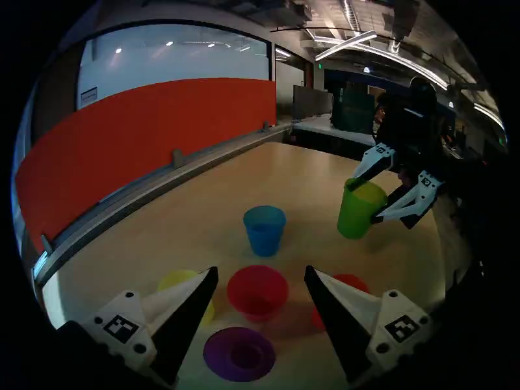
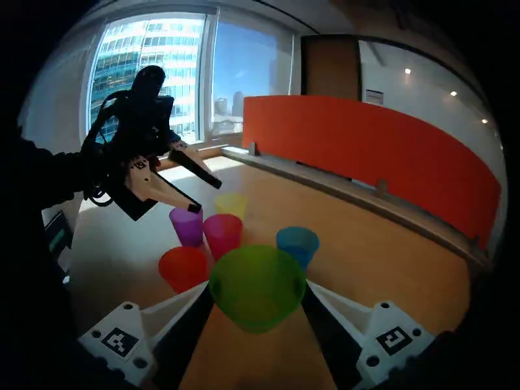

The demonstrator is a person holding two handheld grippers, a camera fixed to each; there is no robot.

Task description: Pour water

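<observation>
Green cup (image 2: 258, 292) in right gripper (image 2: 257, 286)

I've got the see-through green cup (image 2: 257, 286) pinched between my right jaws, roughly upright. The blue cup (image 2: 298, 244) stands upright just past their tips, open end up.

We are listing the table (image 1: 214, 208) as smooth, pale wood-look laminate, carrying a soft sheen toward twelve o'clock in the left gripper view. We are entering six cups as translucent, glossy plastic:
- green cup (image 2: 257, 286)
- blue cup (image 1: 264, 229)
- red cup (image 1: 257, 291)
- purple cup (image 1: 239, 352) at six o'clock
- yellow cup (image 1: 172, 279) at eight o'clock
- orange cup (image 1: 351, 281)

We are recording the left gripper (image 1: 260, 269) as matt white plastic, its inner faces black. We are noting the orange wall panel (image 1: 149, 136) at ten o'clock as matt, and its rail (image 1: 162, 179) as grey and metal-looking.
</observation>
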